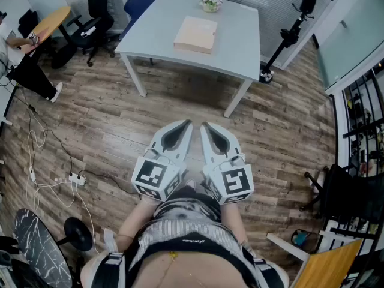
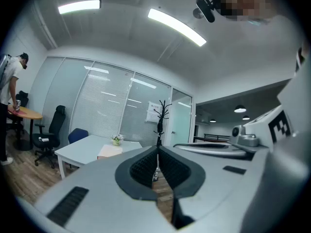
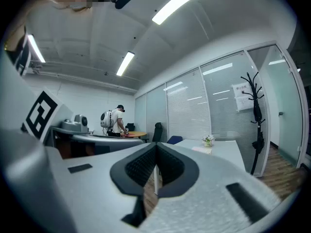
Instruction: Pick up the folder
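A pale pink folder (image 1: 196,34) lies flat on the white table (image 1: 234,53) across the room, with a small potted plant (image 1: 210,3) behind it. The left gripper view shows the folder (image 2: 110,151) far off beside the plant (image 2: 116,139). My left gripper (image 1: 187,123) and right gripper (image 1: 204,125) are held side by side close to my body over the wood floor, well short of the table. Both are shut with nothing between their jaws. In the right gripper view the folder (image 3: 201,149) is a thin strip on the table.
A blue chair (image 1: 139,3) and a black office chair (image 1: 96,11) stand left of the table. A black coat stand (image 1: 291,32) rises to its right. Cables and a power strip (image 1: 75,179) lie on the floor at left. A person (image 3: 114,122) stands at a round table.
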### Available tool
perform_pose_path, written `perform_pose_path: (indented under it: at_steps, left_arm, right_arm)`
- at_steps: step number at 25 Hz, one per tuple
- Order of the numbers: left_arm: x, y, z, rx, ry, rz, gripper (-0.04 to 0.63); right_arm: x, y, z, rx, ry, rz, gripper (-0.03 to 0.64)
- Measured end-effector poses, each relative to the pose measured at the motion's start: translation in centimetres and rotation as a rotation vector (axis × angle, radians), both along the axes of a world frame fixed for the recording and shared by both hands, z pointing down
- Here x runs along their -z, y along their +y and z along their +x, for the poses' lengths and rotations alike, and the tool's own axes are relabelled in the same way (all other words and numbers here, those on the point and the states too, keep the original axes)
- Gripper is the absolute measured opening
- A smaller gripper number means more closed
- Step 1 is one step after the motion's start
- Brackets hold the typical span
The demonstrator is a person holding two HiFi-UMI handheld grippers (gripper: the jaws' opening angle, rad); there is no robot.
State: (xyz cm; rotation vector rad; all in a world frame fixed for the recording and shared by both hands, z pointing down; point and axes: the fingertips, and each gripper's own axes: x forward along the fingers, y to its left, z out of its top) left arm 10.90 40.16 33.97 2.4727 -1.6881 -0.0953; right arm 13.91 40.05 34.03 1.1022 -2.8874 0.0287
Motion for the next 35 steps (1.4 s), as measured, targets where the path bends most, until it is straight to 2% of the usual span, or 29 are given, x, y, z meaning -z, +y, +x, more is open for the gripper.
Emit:
perform_pose_path:
  at_steps: [4, 7, 8, 10, 18, 23, 35]
  left_arm:
    - [-0.4, -0.3, -0.1, 0.017, 0.009, 0.014, 0.015]
    - [-0.8, -0.6, -0.8, 0.048, 0.018, 0.018, 0.019]
    - [-0.9, -0.8, -1.0, 0.058, 0.019, 0.017, 0.034]
    - [-1.3, -1.0, -1.3, 0.066, 0.026, 0.007, 0.109]
    - [-2.3, -3.3, -2.8, 0.075, 0.037, -0.021, 0.11]
    - [-2.8, -7.8, -4.5, 0.05, 0.053, -0.021, 0.11]
    - [-1.9, -23.1, -8.9, -0.052, 0.036, -0.006, 0.11]
  right_arm:
    - [-0.4, -0.3, 0.2, -0.008, 0.013, 0.007, 0.005]
    - [-0.9, -0.7, 0.4, -0.005, 0.01, -0.002, 0.076]
    - [-1.0, -0.9, 0.5, -0.003, 0.008, -0.008, 0.081]
    - [-1.2, -1.1, 0.6, 0.003, 0.01, -0.014, 0.102]
    - [-1.9, -3.8, -0.6, 0.002, 0.005, -0.043, 0.118]
    - [-1.9, -8.1, -2.1, -0.03, -0.009, -0.045, 0.121]
    - [-1.1, -22.8, -7.7, -0.08, -0.019, -0.027, 0.121]
